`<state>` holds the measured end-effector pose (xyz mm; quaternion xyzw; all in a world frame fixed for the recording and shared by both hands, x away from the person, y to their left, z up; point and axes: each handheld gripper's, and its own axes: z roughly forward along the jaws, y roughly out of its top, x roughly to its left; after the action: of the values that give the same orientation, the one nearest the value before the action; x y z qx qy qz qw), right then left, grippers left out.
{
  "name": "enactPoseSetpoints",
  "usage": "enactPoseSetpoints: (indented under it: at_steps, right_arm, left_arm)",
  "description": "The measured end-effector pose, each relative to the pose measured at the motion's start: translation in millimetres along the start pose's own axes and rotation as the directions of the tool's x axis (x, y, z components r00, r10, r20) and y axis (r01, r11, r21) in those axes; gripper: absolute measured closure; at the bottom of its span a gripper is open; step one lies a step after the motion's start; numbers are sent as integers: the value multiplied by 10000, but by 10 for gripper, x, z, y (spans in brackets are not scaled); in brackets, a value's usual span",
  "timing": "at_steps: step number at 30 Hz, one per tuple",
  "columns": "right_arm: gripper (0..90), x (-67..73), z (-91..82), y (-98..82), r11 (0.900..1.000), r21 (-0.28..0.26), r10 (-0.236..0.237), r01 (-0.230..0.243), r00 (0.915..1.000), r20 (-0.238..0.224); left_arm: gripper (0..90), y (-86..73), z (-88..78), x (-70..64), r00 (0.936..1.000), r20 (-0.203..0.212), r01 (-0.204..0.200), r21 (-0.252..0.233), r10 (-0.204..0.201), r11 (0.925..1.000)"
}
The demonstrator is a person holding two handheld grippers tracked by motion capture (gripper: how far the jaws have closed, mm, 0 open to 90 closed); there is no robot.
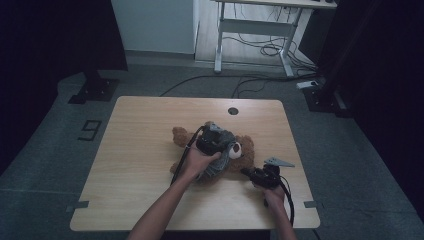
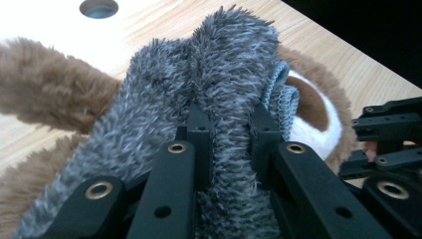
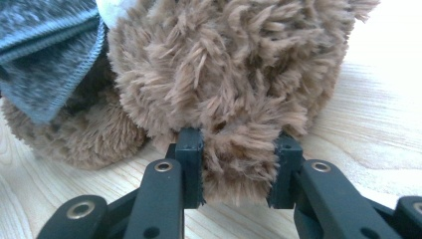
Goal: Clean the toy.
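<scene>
Your left gripper (image 2: 229, 134) is clenched on the teddy bear's grey fleece (image 2: 219, 74); your right gripper (image 3: 239, 169) grasps the teddy bear (image 3: 224, 74) on the desk (image 1: 145, 150)

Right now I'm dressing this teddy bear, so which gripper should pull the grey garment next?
Left. The left gripper is already clamped on the grey garment, while the right gripper pinches the teddy bear, likely steadying it.

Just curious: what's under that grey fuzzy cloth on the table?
A brown teddy bear: a limb and its white muzzle stick out from the grey cloth. Its body under the cloth is covered, so I can't see it.
</scene>
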<state>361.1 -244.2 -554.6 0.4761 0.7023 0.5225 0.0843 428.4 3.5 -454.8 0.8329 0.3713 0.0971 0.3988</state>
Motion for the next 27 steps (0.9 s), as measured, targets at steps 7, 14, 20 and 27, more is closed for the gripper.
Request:
enactPoseSetpoints:
  at_steps: [7,14,20,27]
  right_arm:
    - [664,33,16,-3,9999,110,-125,125,9999,11]
    - [664,25,23,-1,9991,399,-126,132,9998,-168]
    - [664,21,23,-5,9990,431,-75,83,9998,-183]
    - [664,26,22,-6,9991,425,15,-9,9999,-146]
  left_arm:
    - [767,-86,-49,-5,9963,-463,-711,218,721,9972]
    - [766,-145,-271,144,9940,-784,-757,79,761,9971]
    - [768,-323,-561,436,9884,-1501,-277,-309,228,9991]
    - [770,-767,-735,824,9779,-1969,681,-168,-701,9975]
